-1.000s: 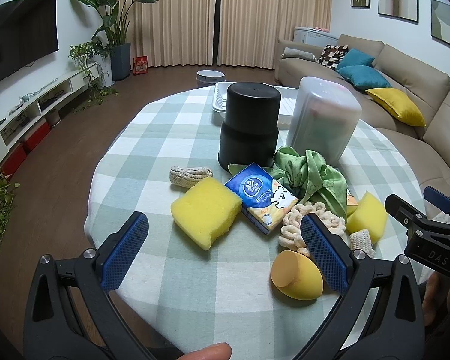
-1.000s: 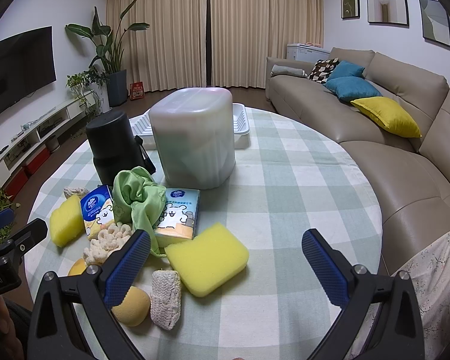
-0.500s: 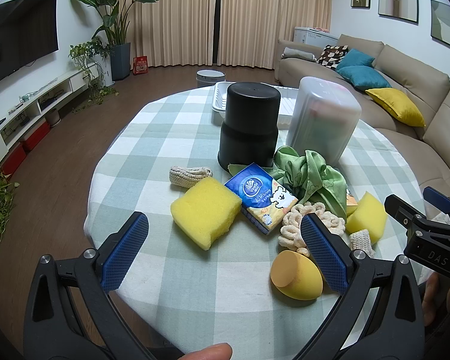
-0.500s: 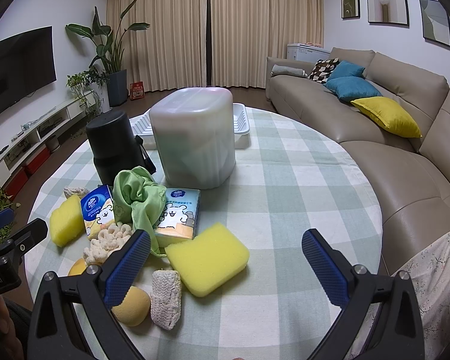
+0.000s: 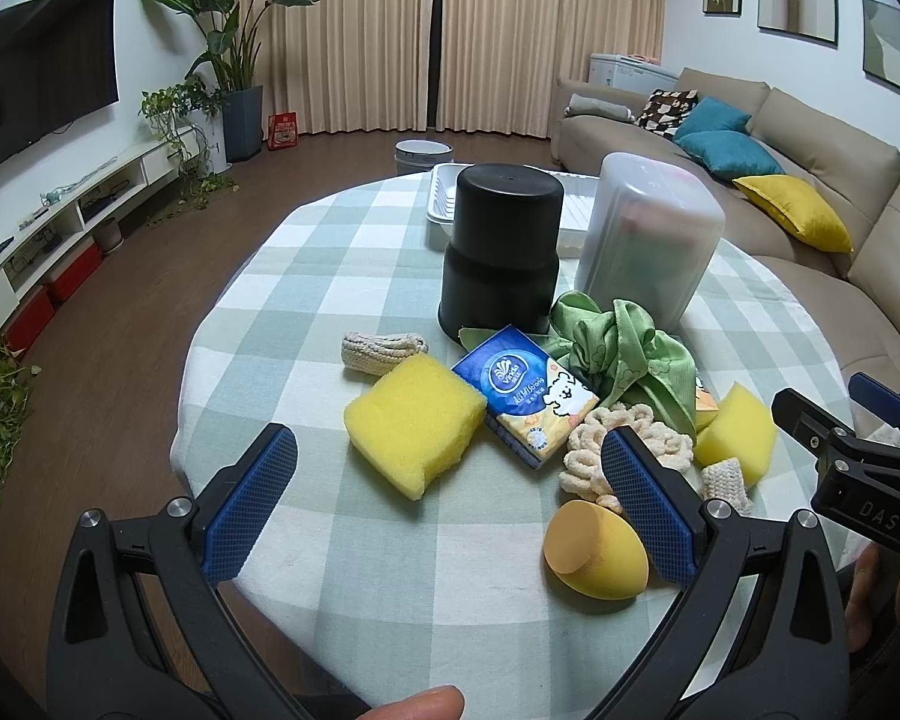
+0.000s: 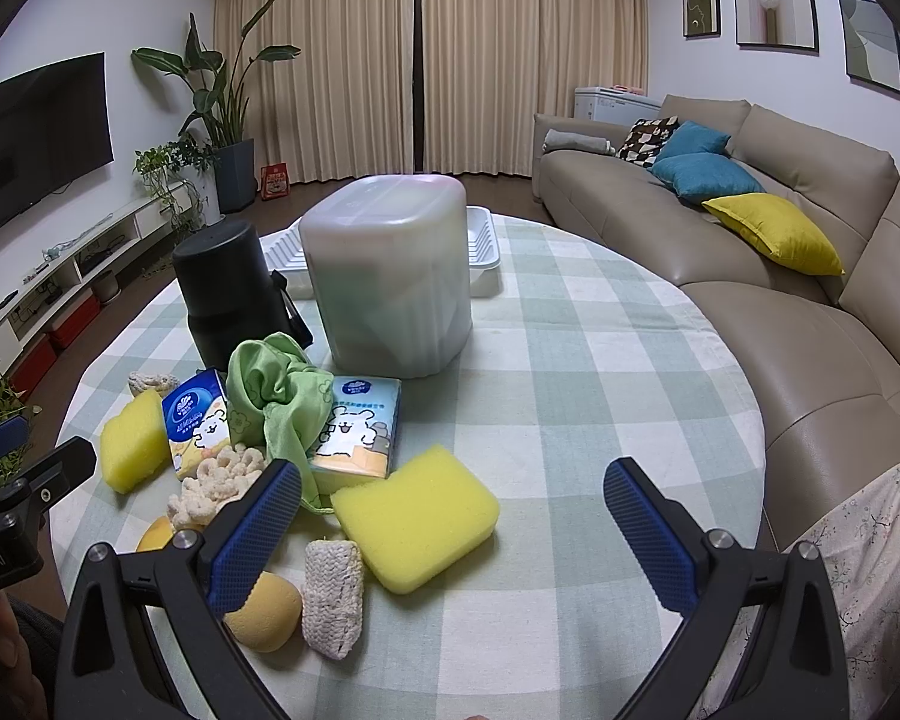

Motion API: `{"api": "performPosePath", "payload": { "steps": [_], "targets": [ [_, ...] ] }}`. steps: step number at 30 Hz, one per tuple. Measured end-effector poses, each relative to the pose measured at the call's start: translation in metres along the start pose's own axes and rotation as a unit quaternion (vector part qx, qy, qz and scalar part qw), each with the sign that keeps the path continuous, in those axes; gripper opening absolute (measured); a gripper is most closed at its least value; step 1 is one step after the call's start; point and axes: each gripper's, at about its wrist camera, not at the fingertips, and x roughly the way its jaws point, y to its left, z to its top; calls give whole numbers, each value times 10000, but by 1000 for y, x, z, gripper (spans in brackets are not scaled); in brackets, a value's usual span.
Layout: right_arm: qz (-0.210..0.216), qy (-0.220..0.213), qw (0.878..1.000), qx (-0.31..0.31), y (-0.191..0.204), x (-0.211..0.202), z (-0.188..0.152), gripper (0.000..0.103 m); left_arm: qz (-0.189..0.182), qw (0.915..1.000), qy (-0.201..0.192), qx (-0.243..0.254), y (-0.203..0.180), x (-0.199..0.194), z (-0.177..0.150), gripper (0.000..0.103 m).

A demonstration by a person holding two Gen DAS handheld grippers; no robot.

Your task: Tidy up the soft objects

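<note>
Left hand-held gripper [image 5: 450, 498] hovering over near edge of table [image 5: 330, 312], jaws spread wide, holding nothing. Right hand-held gripper [image 6: 453, 531] likewise wide apart, empty. Soft stuff lying clustered in front of black canister [image 5: 501, 252] & frosted bin [image 5: 648, 246]: yellow sponge [image 5: 414, 423], tissue pack [image 5: 525, 393], green cloth [image 5: 621, 354], 2nd sponge [image 6: 417, 516], orange egg-shaped sponge [image 5: 594, 549].
</note>
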Motion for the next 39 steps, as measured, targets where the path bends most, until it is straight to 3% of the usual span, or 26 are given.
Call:
{"api": "performPosePath", "payload": {
  "steps": [11, 19, 26, 33, 39],
  "targets": [
    [202, 278, 9993, 179, -13, 1, -2, 103, -469, 9982, 354, 69, 9, 0, -5, 103],
    [535, 973, 9938, -13, -31, 4, -17, 103, -478, 9911, 1233, -161, 38, 25, -21, 103],
    [540, 1424, 9857, -723, -28, 24, -14, 103, -738, 9867, 1437, 154, 42, 35, -20, 103],
    [817, 1706, 9798, -652, -27, 51, -2, 103, -857, 9816, 1602, 583, 43, 58, 1, 103],
    [954, 1798, 9744, -955, -16, 66, -1, 103, -901, 9729, 1982, 772, 35, 82, -6, 103]
  ]
}}
